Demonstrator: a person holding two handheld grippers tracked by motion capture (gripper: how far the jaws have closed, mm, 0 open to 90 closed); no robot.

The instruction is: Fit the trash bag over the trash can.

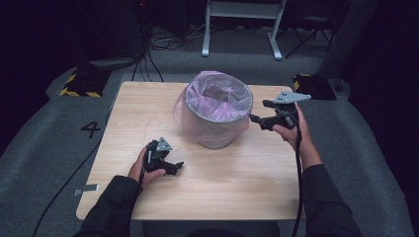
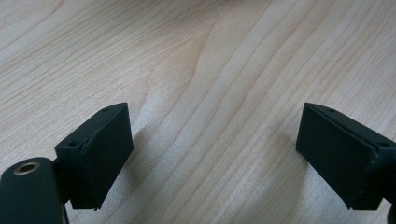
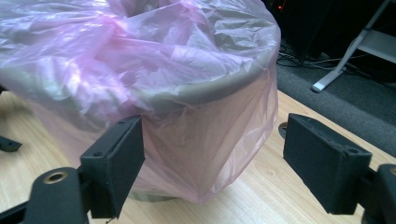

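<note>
A grey waste bin (image 1: 216,132) lined with a thin pink plastic bag (image 1: 216,101) stands at the middle back of the wooden table (image 1: 237,192). The bag's edge is folded over the rim and hangs down the outside. My right gripper (image 1: 258,118) is lifted beside the bin's right rim, pointing at it, jaws open and apart from the bag (image 3: 140,70); the bin's grey rim (image 3: 205,91) shows through the plastic. My left gripper (image 1: 177,167) rests low on the table in front of the bin's left, open over bare wood (image 2: 210,70), with nothing between its pads (image 2: 109,154).
The table's far edge drops to grey carpet. A white desk frame (image 1: 242,27), cables (image 1: 148,64) and yellow-black striped blocks (image 1: 81,84) lie beyond it. Each gripper trails a black cable (image 1: 298,163) toward the person's sleeves.
</note>
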